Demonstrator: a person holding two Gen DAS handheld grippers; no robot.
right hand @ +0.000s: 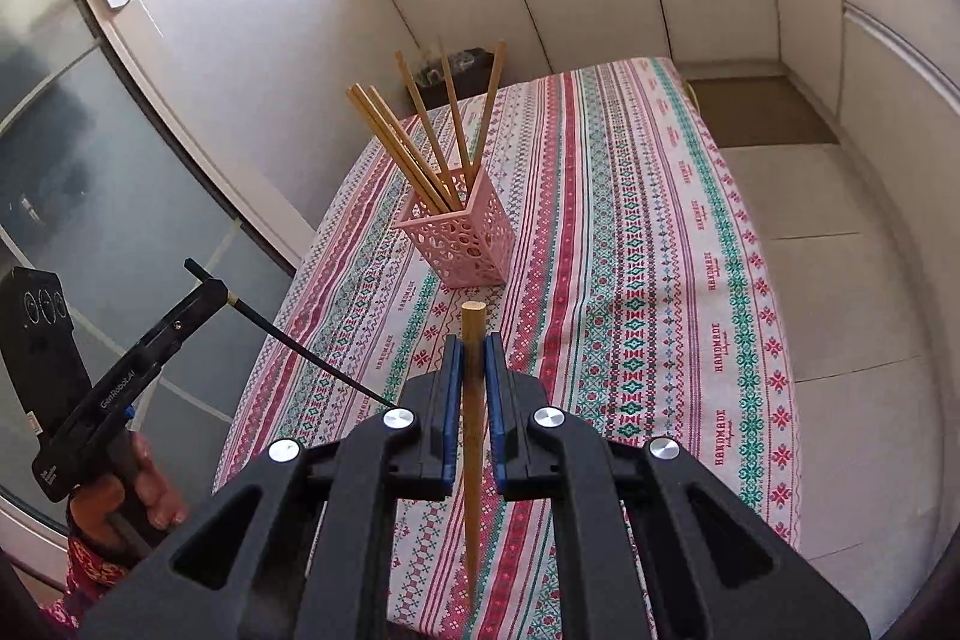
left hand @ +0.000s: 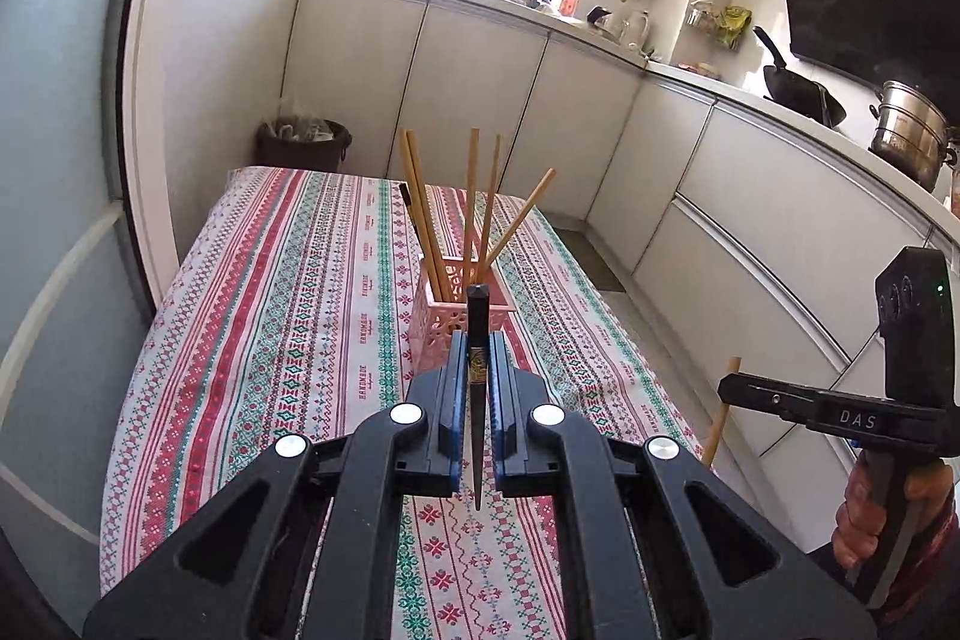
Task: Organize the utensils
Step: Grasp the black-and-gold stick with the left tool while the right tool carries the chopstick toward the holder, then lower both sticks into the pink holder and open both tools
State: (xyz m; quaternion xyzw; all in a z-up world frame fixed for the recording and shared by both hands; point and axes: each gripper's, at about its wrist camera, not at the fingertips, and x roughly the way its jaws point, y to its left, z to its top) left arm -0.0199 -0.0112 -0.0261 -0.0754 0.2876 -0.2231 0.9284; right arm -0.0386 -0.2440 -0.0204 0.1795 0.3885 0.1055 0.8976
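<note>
My left gripper (left hand: 477, 358) is pinching a black chopstick (left hand: 477, 400), and my right gripper (right hand: 473, 358) is pinching a wooden chopstick (right hand: 471, 436). Both sticks are up off the table, with the thick end pointing ahead and the thin tip pointing back at me. The pink basket (right hand: 462, 244) where they belong stands in the middle of the right view, on the striped cloth (right hand: 660, 280), a little way ahead of both sticks.

What could go wrong? I think the sticks could slip — they are thin and smooth, and each one is held only at one spot. If I tip a hand too fast, a stick could swing or drop. My two tools are also close together; the right one shows at the lower right of the left view, so they could bump if both go to the basket at once.

The basket looks light, and it already holds several wooden chopsticks (right hand: 420, 142) that fan out in all directions. They stand in the way of the opening. If I push a new stick against them, I think the basket could fall over.

Around the table are white cupboards (left hand: 480, 94), a bin (left hand: 303, 145) at the far end, and a steel pot (left hand: 909, 136) and black pan (left hand: 798, 91) at the right of the left view — none of them in my way.
</note>
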